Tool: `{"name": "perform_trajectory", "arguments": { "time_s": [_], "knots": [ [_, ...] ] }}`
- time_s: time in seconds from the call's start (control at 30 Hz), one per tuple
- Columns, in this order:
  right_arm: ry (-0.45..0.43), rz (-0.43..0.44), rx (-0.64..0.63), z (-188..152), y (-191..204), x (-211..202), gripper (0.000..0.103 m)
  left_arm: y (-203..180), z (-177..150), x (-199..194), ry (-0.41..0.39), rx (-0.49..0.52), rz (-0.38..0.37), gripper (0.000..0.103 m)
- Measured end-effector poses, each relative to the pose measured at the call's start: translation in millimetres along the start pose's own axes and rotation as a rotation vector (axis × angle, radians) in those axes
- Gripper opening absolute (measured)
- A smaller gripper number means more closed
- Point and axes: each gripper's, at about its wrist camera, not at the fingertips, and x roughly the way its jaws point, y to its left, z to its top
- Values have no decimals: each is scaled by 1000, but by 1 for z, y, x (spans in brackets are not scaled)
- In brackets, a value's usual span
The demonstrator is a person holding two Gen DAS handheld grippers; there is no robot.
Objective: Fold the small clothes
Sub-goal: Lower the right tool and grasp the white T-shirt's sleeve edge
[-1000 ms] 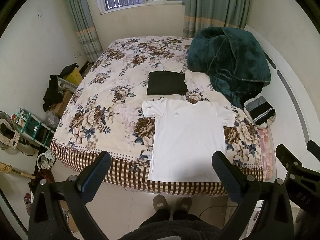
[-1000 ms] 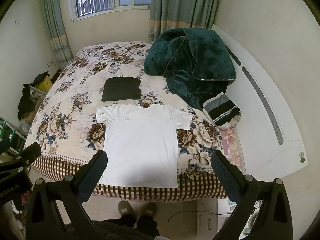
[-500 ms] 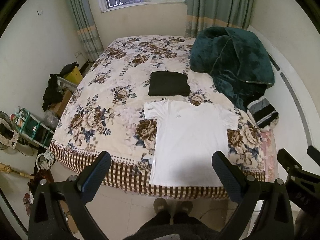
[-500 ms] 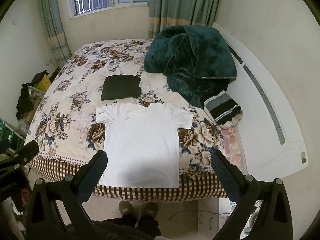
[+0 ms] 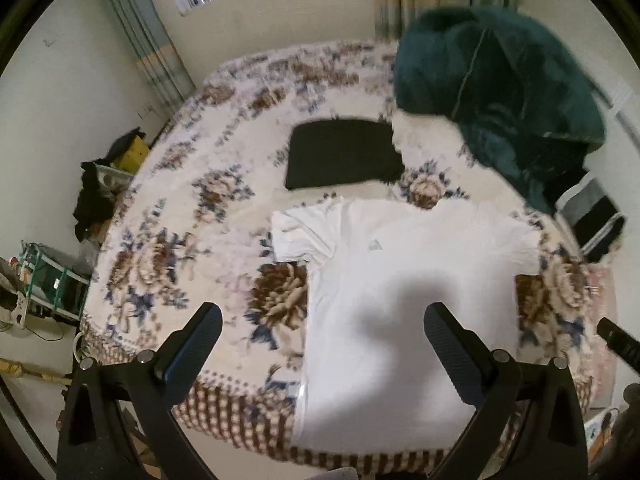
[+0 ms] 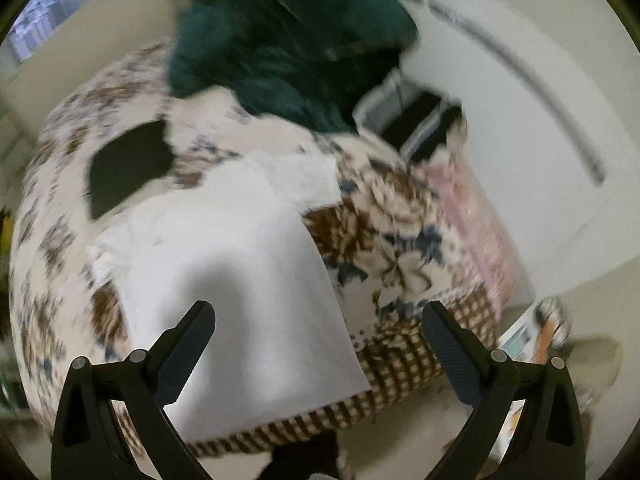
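Left wrist view: left gripper held wide apart and empty above white T-shirt, spread flat near foot edge of floral bed, with folded black garment just beyond its collar. Right wrist view, blurred: right gripper also spread wide, gripping nothing, over shirt's right side; green blanket heaped behind.

white T-shirt spread flat, folded black garment beyond
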Motion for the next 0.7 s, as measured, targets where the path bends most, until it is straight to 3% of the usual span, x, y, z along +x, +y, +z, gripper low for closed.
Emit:
{"name": "perform_trajectory", "arguments": {
  "time_s": [0.17,0.37,0.5,0.57,0.7],
  "knots": [
    [129,-4,194,48,-37,158,103,-37,12,100,103,13,68,103],
    [240,108,482,69,-78,319,103,-71,2,212,273,-61,73,103],
    [237,213,652,74,-95,400,97,-85,-9,271,354,-94,73,103],
    [219,291,715,79,-97,431,81,-94,-8,295,375,-111,62,103],
    [92,378,825,82,-95,465,71,-101,-7,324,387,-127,49,103]
  ]
}}
